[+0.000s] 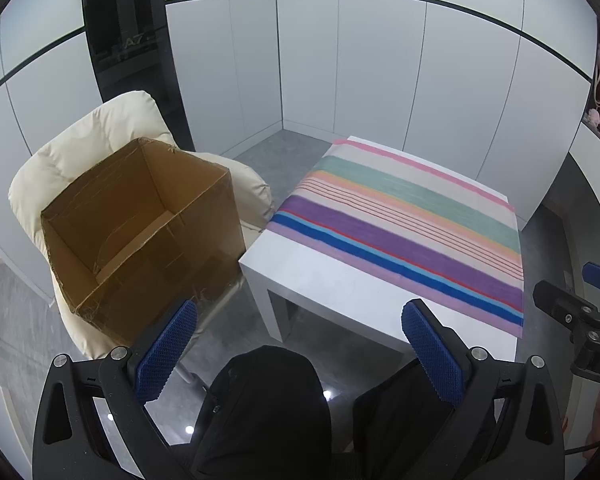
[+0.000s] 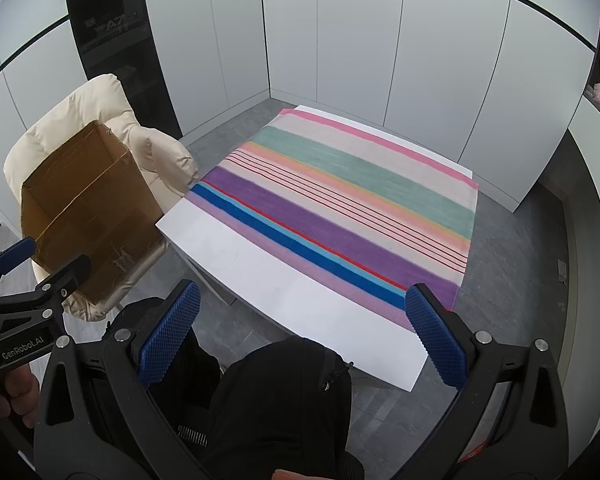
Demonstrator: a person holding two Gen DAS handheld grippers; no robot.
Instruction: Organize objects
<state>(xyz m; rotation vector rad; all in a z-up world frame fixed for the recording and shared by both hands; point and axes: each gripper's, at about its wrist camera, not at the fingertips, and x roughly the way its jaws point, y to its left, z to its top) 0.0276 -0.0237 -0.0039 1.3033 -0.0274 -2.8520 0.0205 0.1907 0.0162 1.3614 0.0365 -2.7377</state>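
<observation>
While both grippers, left (image 1: pixel 298 354) and right (image 2: pixel 302 336), hang wide and hold nothing low in frame, no loose objects show; the box (image 1: pixel 140 232) at left appears empty. Next move, I judge, means finding something to grasp.

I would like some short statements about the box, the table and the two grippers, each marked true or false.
1. The cardboard box sits on the cream chair. True.
2. The box holds several toys. False: it looks empty.
3. A striped cloth lies on the white table. True.
4. The left gripper grips the cloth. False: it is open and holds nothing.
5. The right gripper is open. True.
</observation>
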